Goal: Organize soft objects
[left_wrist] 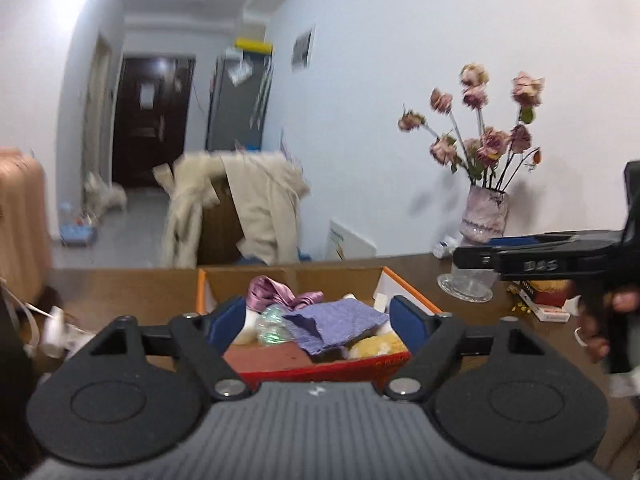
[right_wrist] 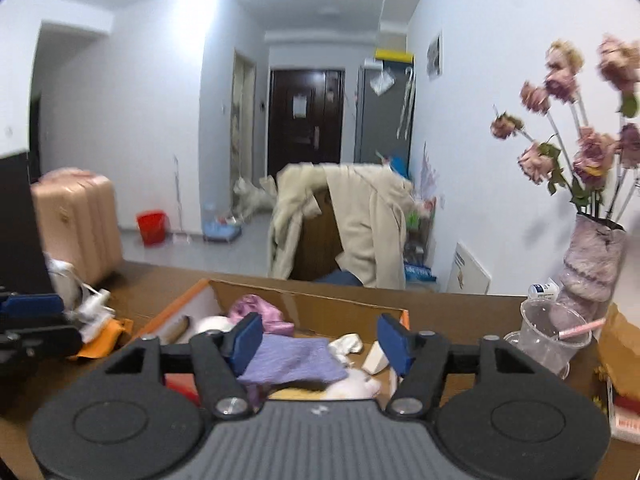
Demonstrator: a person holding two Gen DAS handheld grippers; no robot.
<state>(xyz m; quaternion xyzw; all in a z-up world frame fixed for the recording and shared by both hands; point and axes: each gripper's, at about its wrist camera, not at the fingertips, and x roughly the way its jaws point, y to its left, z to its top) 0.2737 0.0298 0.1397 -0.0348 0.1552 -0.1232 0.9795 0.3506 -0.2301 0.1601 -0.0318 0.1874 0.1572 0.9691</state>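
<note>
An open cardboard box (left_wrist: 288, 270) with an orange rim sits on the brown table. It holds a purple knit cloth (left_wrist: 336, 320), a pink satin piece (left_wrist: 272, 292), a yellow plush (left_wrist: 376, 346) and other small soft items. My left gripper (left_wrist: 319, 320) is open over the box's near edge, with nothing between its blue pads. In the right wrist view the same box (right_wrist: 320, 308) shows the purple cloth (right_wrist: 292, 360) and a white plush (right_wrist: 352, 388). My right gripper (right_wrist: 320, 342) hovers open above them, holding nothing. A hand holds it at the right of the left wrist view.
A vase of dried roses (right_wrist: 592, 256) and a clear plastic cup (right_wrist: 552, 340) stand right of the box. Small boxes (left_wrist: 548, 304) lie further right. White cables (right_wrist: 92, 304) lie at the left. A coat-draped chair (left_wrist: 248, 208) stands behind the table, with a pink suitcase (right_wrist: 76, 220) on the floor at the left.
</note>
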